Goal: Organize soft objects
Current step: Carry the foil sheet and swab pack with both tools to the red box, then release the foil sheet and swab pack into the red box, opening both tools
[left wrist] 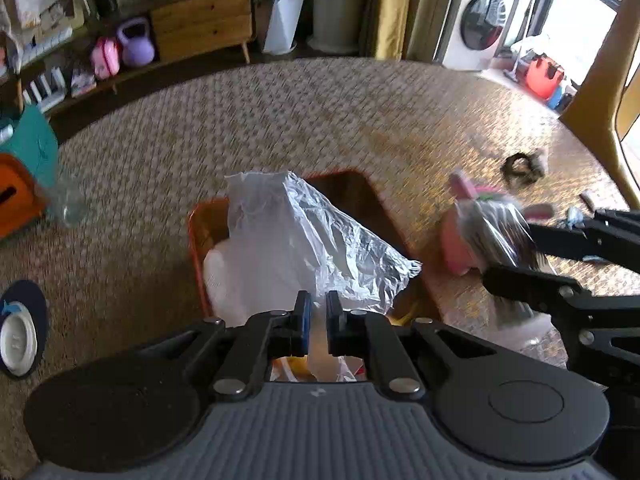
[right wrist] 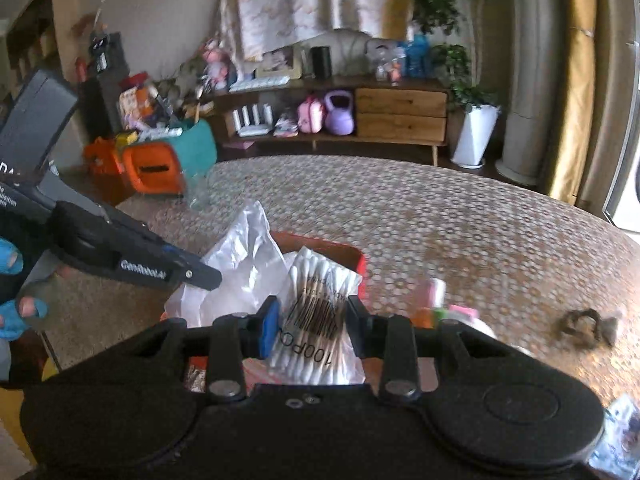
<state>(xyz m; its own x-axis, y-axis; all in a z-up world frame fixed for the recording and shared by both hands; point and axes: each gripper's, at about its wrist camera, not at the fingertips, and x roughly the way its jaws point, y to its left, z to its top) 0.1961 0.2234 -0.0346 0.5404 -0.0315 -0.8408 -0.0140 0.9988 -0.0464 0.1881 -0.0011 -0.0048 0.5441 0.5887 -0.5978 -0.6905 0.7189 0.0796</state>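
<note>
In the left wrist view my left gripper point(left wrist: 318, 312) is shut on the crinkled clear plastic bag point(left wrist: 304, 236) of white soft stuff, which hangs over an orange box point(left wrist: 195, 236) on the woven mat. My right gripper point(left wrist: 507, 252) comes in from the right, shut on a clear pack of cotton swabs point(left wrist: 494, 228). In the right wrist view the right gripper point(right wrist: 312, 320) pinches that barcoded swab pack point(right wrist: 320, 300) just above the orange box's rim point(right wrist: 358, 260). The bag point(right wrist: 240, 260) and the left gripper point(right wrist: 210, 278) lie to its left.
A pink soft item point(left wrist: 456, 248) and a brown scrunchie point(left wrist: 520, 168) lie on the mat right of the box. A clear cup point(left wrist: 68, 200) and orange bin point(left wrist: 16, 196) stand left. A yellow chair leg point(left wrist: 612, 112) rises at far right.
</note>
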